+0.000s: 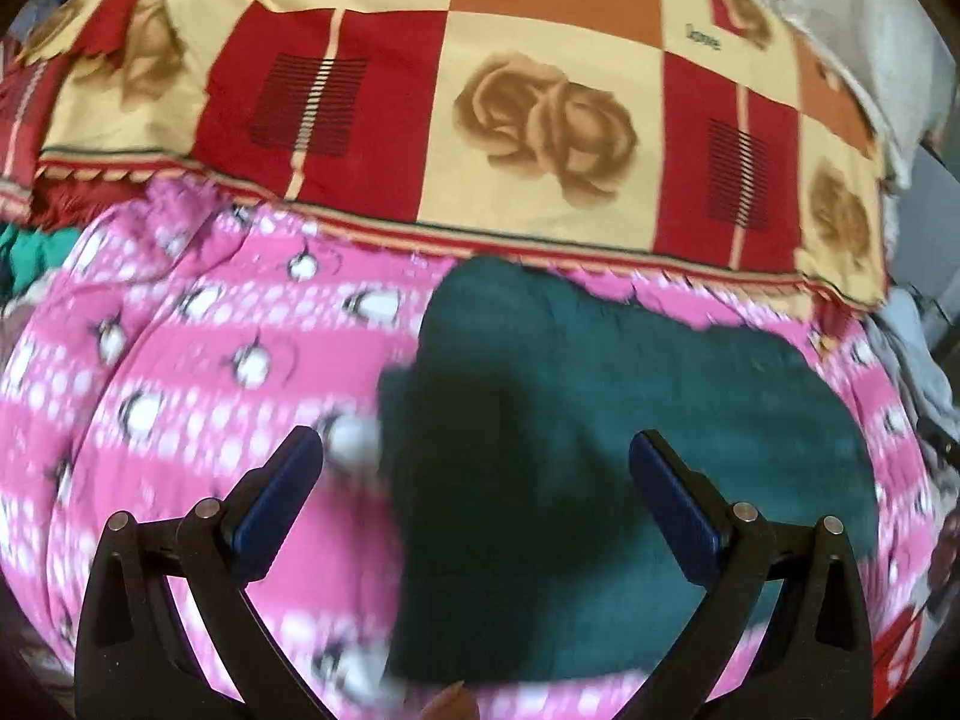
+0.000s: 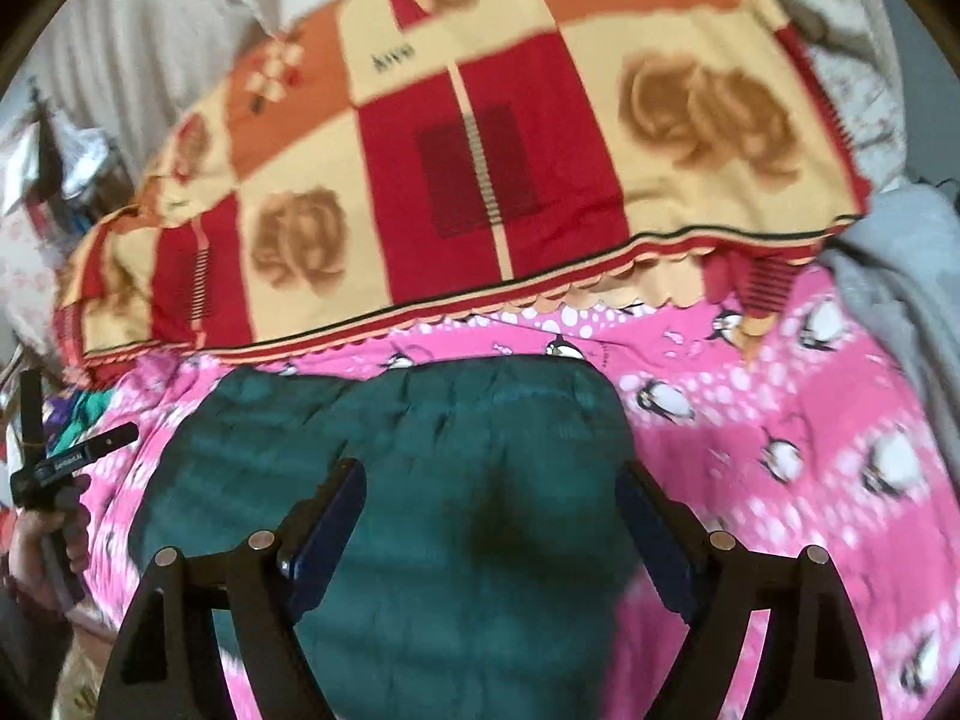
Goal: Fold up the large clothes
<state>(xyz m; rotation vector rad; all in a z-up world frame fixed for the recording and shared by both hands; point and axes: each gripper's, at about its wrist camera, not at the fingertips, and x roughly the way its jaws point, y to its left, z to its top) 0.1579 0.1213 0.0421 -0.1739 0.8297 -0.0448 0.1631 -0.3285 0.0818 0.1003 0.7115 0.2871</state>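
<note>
Folded dark green garment point(image 2: 414, 480) lies flat on pink penguin-print sheet point(image 2: 810, 420) of the bed. Red-and-cream rose-patterned blanket point(image 2: 480, 180) beyond it (grey cloth point(image 2: 900, 252) at right). Left hand-held gripper point(image 1: 477, 456) and right hand-held gripper point(image 2: 489, 492) both spread, pinching nothing, above the garment.

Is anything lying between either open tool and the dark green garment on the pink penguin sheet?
Nothing visible does. The dark green garment lies flat on the pink penguin sheet, straight ahead of the right tool and the left tool. Both stand open with nothing between their fingers. The patterned blanket sits beyond the garment.
</note>
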